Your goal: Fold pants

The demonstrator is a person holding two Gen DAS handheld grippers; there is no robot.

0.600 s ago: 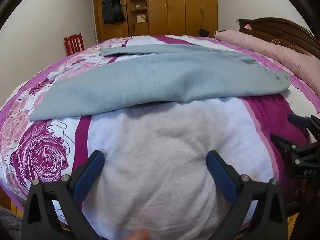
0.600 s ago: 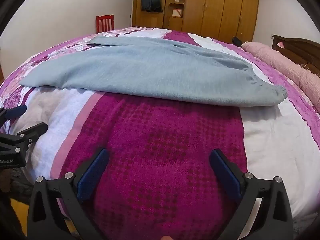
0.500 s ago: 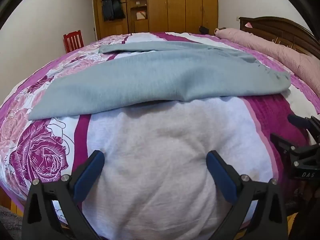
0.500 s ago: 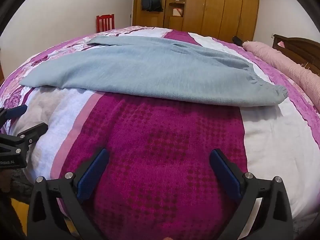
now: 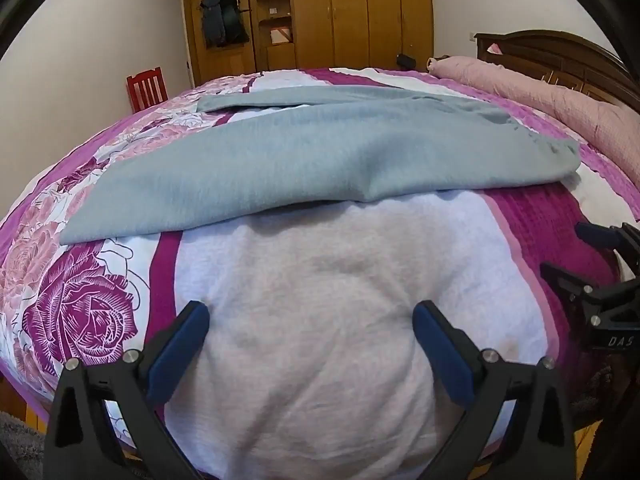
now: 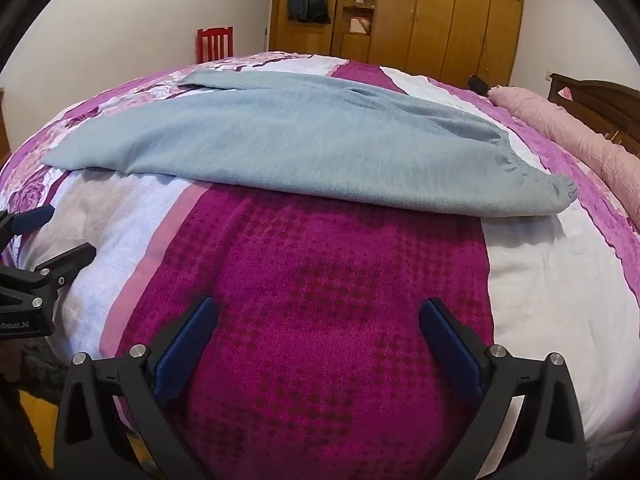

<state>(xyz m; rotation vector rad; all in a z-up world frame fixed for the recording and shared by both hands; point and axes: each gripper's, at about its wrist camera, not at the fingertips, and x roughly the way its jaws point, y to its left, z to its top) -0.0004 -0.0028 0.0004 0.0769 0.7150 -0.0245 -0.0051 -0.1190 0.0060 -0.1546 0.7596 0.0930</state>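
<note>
A: Left wrist view first. Where is the garment?

B: The grey-blue knit pants [image 5: 320, 160] lie flat on the bed with the purple rose-print cover [image 5: 80, 312], across its middle. Their long axis runs left to right; the gathered waistband end points right, toward the rolled pink quilt [image 5: 560, 96], and the leg hems point left and a little far, toward the red wooden chair [image 5: 146, 88].

A: And the fingers?

B: The left gripper [image 5: 311, 340] has its blue-padded fingers [image 5: 180, 354] spread wide, with nothing between them, hovering above a pale patch of the cover, near of the pants. The right gripper [image 5: 600, 280] shows at the right edge.

A: Any containers?

B: The tall wooden wardrobe [image 5: 360, 12] at the far wall has an open niche holding a boxy item; I cannot tell what it is.

A: Right wrist view?

B: Same pants [image 6: 300, 148], same left-right lie, waistband right. The right gripper [image 6: 318, 336] is wide open and empty above a magenta band of the cover. The left gripper [image 6: 36, 264] sits at the left edge.
</note>
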